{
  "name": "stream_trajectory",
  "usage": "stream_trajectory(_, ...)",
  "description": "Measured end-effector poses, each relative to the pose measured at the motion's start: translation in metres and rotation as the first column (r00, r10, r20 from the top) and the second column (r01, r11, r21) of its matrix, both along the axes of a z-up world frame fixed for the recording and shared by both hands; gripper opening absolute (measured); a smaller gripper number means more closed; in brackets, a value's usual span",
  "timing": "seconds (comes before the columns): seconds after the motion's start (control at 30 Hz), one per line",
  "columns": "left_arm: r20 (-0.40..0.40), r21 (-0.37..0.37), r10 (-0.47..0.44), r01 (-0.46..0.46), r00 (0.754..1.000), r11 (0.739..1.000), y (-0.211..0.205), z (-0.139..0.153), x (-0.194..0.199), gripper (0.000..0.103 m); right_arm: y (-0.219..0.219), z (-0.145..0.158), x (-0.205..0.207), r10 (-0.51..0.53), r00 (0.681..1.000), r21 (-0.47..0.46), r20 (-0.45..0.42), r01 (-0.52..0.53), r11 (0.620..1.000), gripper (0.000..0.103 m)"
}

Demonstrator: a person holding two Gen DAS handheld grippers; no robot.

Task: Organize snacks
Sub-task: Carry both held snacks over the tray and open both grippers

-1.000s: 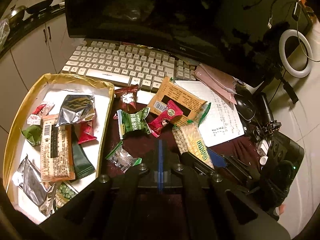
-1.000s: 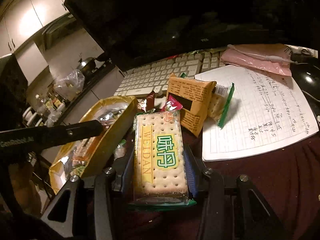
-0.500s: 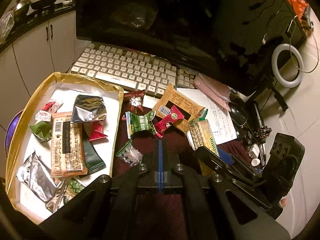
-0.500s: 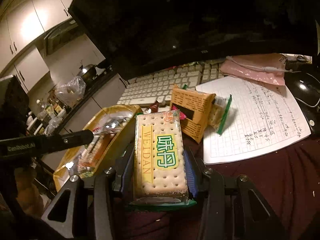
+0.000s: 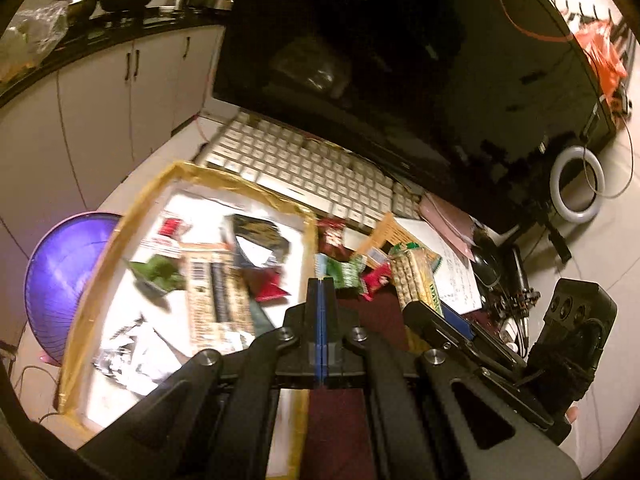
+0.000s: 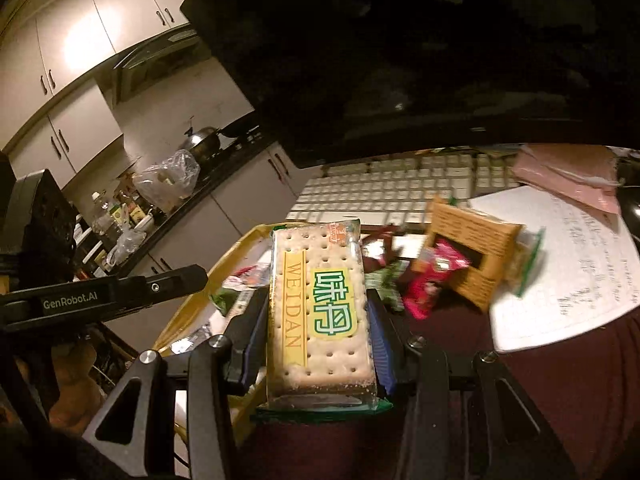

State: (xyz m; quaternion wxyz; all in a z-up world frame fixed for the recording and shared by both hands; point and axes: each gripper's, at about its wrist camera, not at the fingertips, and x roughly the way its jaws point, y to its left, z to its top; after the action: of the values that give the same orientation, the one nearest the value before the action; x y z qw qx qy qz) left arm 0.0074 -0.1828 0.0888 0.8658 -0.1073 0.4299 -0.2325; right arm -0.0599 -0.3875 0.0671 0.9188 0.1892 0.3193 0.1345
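Our right gripper (image 6: 320, 312) is squeezing a cracker pack (image 6: 320, 312) from both sides, and the pack is up in the air, off the bench (image 6: 560, 380). It sticks out long and flat between the two fingers, with green letters on top. Our left gripper (image 5: 321, 280) is pressed tight together with nothing in it. It hangs by the right edge of the tray (image 5: 100, 280), and the right gripper sits just beside it. The tray has a gold rim and is full of snacks, like a long brown bar (image 5: 216, 300), a red pouch (image 5: 266, 286) and a green candy (image 5: 158, 272). More snacks lie on the bench by the tray: a green pack (image 5: 344, 274), a pink pack (image 6: 430, 284) and an orange bag (image 6: 472, 256). Behind them are a keyboard (image 5: 312, 172) and a paper (image 6: 568, 264).
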Motion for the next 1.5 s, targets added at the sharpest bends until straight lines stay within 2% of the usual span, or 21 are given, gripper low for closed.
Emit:
stream_trajectory(0.33, -0.011, -0.017, 0.108, -0.108, 0.994, 0.994, 0.058, -0.013, 0.008, 0.0, 0.039, 0.003, 0.016, 0.049, 0.999, -0.022, -0.01, -0.049, 0.999, 0.046)
stream_trajectory(0.47, -0.039, -0.02, 0.133, -0.134, 0.99, 0.991, 0.076, -0.024, 0.015, 0.0, 0.051, -0.001, 0.023, 0.065, 0.997, -0.037, -0.03, -0.066, 0.997, 0.046)
stream_trajectory(0.8, -0.049, 0.006, 0.071, -0.071, 0.996, 0.997, 0.073, -0.038, 0.037, 0.0, 0.08, -0.01, 0.054, 0.115, 0.991, -0.033, -0.075, -0.117, 0.993, 0.046)
stream_trajectory(0.97, -0.073, 0.037, 0.053, -0.05, 0.996, 0.998, 0.07, -0.05, 0.047, 0.0, 0.102, -0.021, 0.063, 0.154, 0.981, -0.094, -0.118, -0.165, 0.982, 0.046)
stream_trajectory(1.1, -0.079, 0.068, 0.04, -0.035, 0.996, 0.997, 0.067, -0.058, 0.052, 0.0, 0.111, -0.03, 0.069, 0.143, 0.978, -0.146, -0.155, -0.165, 0.975, 0.046)
stream_trajectory(1.23, -0.11, 0.082, 0.037, -0.028, 0.993, 0.996, 0.067, -0.068, 0.055, 0.001, 0.11, -0.036, 0.071, 0.139, 0.973, -0.129, -0.184, -0.164, 0.978, 0.047)
stream_trajectory(1.27, -0.109, 0.084, 0.035, -0.026, 0.993, 0.996, 0.067, -0.068, 0.055, 0.003, 0.109, -0.035, 0.07, 0.134, 0.974, -0.123, -0.183, -0.158, 0.98, 0.048)
stream_trajectory(1.33, -0.098, 0.09, 0.031, -0.022, 0.995, 0.996, 0.068, -0.067, 0.052, 0.014, 0.109, -0.033, 0.068, 0.13, 0.975, -0.111, -0.178, -0.151, 0.982, 0.048)
stream_trajectory(1.4, -0.083, 0.089, 0.048, -0.041, 0.995, 0.995, 0.071, -0.065, 0.049, 0.038, 0.109, -0.03, 0.068, 0.127, 0.977, -0.105, -0.171, -0.147, 0.984, 0.049)
stream_trajectory(1.5, -0.048, 0.055, 0.074, -0.071, 0.996, 0.996, 0.08, -0.056, 0.044, 0.06, 0.105, -0.022, 0.064, 0.123, 0.982, -0.087, -0.144, -0.136, 0.987, 0.052)
